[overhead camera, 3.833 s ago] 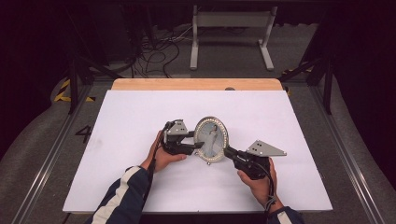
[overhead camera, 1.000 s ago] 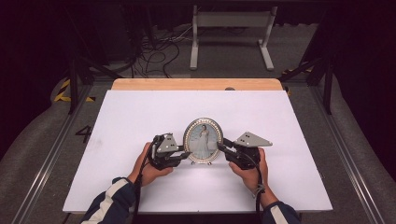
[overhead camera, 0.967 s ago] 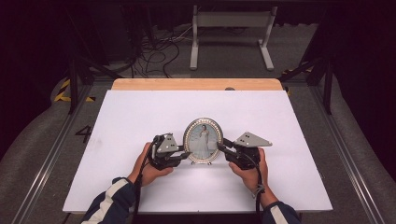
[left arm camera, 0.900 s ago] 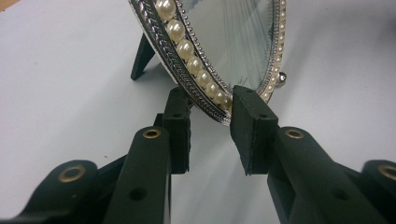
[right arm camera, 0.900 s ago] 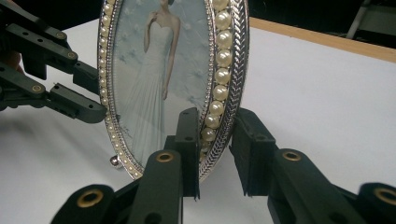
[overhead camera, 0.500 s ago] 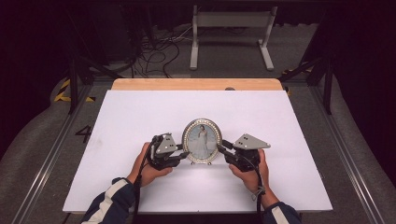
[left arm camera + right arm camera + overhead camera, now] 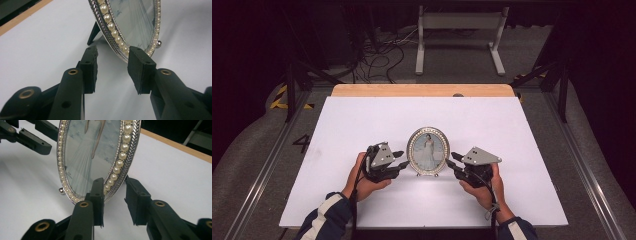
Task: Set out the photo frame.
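An oval silver picture frame (image 7: 428, 151) rimmed with pearl beads (portrait of a figure in a white gown) stands upright on the white bench (image 7: 337, 130). The left gripper (image 7: 401, 159) and right gripper (image 7: 450, 159) flank it, jaws just opening, pads straddling its edges without pressing.

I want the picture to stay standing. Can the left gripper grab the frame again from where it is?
Probably yes. The left gripper is open beside the oval frame, jaws just opened, the frame's edge between them with nothing in the way.

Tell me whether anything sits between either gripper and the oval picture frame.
Nothing visible does. The picture frame stands upright on the white table between the left gripper and right gripper. Each gripper's jaws, which have just been opening, straddle the frame's pearl rim with a gap, so the pads are not pressing.
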`<state>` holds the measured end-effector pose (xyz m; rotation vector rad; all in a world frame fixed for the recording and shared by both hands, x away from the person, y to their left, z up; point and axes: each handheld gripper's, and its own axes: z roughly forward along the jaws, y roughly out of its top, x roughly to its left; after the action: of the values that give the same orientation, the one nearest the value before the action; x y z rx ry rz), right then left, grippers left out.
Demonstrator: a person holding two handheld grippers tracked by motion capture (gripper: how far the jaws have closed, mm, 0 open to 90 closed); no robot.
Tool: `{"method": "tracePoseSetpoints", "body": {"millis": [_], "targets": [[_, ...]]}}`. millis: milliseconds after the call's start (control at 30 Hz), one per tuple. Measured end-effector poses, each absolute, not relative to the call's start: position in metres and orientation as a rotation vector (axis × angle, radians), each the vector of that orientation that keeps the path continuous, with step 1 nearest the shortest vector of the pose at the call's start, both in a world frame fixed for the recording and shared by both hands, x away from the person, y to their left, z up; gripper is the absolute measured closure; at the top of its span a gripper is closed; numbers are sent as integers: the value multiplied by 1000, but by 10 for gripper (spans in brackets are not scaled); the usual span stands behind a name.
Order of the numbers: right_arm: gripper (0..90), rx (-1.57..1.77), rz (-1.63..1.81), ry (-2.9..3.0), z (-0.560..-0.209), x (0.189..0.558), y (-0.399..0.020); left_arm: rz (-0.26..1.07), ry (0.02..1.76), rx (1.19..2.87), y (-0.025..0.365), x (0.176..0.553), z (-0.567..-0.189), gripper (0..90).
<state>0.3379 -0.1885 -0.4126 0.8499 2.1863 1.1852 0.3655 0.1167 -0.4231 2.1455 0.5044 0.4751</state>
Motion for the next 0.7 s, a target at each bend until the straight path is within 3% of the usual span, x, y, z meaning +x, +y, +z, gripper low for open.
{"method": "tracePoseSetpoints", "body": {"millis": [433,700], "targets": [[589,753,1105,2233,-413,333,-188,552,464,2181,126,352,-422,474],[489,750,1072,2218,-413,331,-196,580,481,2174,137,348,-421,378]]}}
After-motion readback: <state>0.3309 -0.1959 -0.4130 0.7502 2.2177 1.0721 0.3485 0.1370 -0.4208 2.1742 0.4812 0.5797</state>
